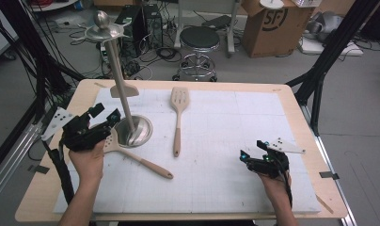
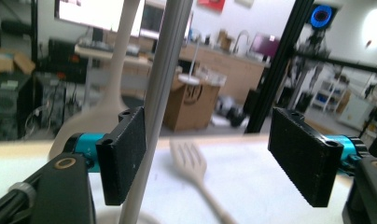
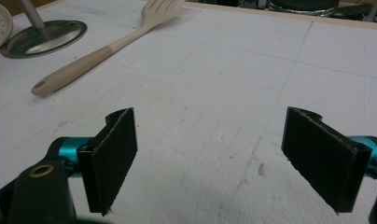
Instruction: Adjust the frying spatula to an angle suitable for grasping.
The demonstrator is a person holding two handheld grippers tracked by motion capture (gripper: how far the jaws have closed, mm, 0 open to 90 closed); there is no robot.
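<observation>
A metal utensil stand (image 1: 118, 80) rises from a round base (image 1: 140, 133) at the mat's left. A beige turner (image 1: 124, 90) hangs on it. My left gripper (image 1: 103, 118) is at the base's left side, open; in the left gripper view (image 2: 210, 135) the pole (image 2: 164, 79) stands between the jaws, close by the left pad (image 2: 123, 156), and I cannot tell whether they touch. A slotted spatula (image 1: 178, 120) lies mid-mat. A perforated skimmer (image 1: 140, 160) lies by the base. My right gripper (image 1: 252, 150) hovers open over bare mat (image 3: 210, 135).
The white gridded mat (image 1: 225, 141) covers most of the wooden table (image 1: 298, 108). Beyond the far edge stand a round stool (image 1: 199, 40), a cardboard box (image 1: 273, 23) and tangled cables. Black frame struts (image 1: 322, 66) flank the table.
</observation>
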